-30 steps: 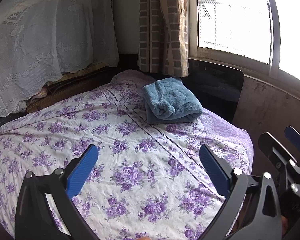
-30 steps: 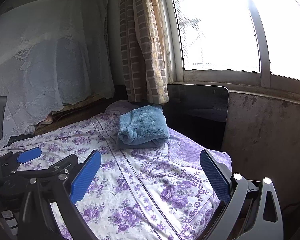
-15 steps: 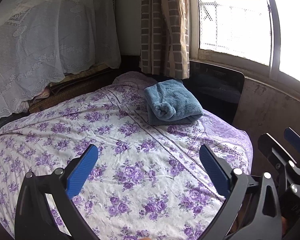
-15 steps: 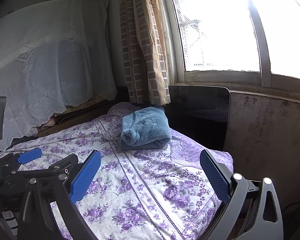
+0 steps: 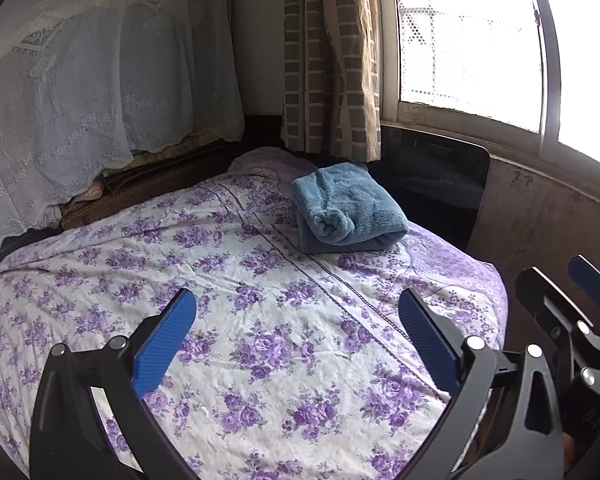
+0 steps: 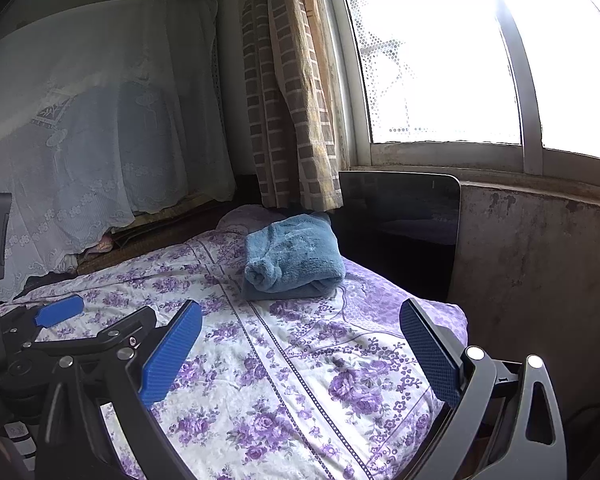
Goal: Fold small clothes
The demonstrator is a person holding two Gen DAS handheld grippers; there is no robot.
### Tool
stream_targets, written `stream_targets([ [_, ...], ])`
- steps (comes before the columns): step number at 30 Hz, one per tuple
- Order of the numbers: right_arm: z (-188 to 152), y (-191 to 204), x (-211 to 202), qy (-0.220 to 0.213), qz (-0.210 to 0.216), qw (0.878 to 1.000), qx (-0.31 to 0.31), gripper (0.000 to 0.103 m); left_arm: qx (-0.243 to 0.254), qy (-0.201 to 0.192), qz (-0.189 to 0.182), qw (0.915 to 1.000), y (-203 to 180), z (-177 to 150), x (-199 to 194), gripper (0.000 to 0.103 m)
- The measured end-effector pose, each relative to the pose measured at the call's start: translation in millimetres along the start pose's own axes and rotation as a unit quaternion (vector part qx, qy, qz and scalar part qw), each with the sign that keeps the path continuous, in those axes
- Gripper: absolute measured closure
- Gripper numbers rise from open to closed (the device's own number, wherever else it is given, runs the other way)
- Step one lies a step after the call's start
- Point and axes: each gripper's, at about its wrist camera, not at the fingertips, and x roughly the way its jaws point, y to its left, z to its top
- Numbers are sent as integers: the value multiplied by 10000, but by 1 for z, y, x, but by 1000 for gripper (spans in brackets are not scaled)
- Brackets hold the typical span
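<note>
At about one o'clock on the bed (image 5: 228, 320), near the curtain (image 5: 332, 60): blue towel (image 5: 346, 208), already folded. Soft, light, floppy; best pinched at a thick folded edge. Left hand-held gripper (image 5: 296, 336) and right hand-held gripper (image 6: 300, 344) both spread wide, empty.

The floral bedspread (image 5: 260, 320) lies bare and open on every near side of the folded blue towel (image 5: 344, 208). Behind the towel hangs the checked curtain (image 5: 328, 60); just right of the towel a dark panel (image 5: 436, 176) blocks the way; left of the towel, a lace cover (image 5: 92, 92) drapes down
</note>
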Motion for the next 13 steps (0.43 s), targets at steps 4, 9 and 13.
stream_targets([
  [4,0,-1,-1,-21,15,10000,25,4,15,30,-32,10000,-1,1,-1,4],
  [9,0,0,-2,-35,24,10000,18,4,-56,27,-51,10000,1,2,-3,4],
  [13,0,-1,-3,-31,37,10000,17,4,-85,-38,-23,10000,1,3,-6,4],
])
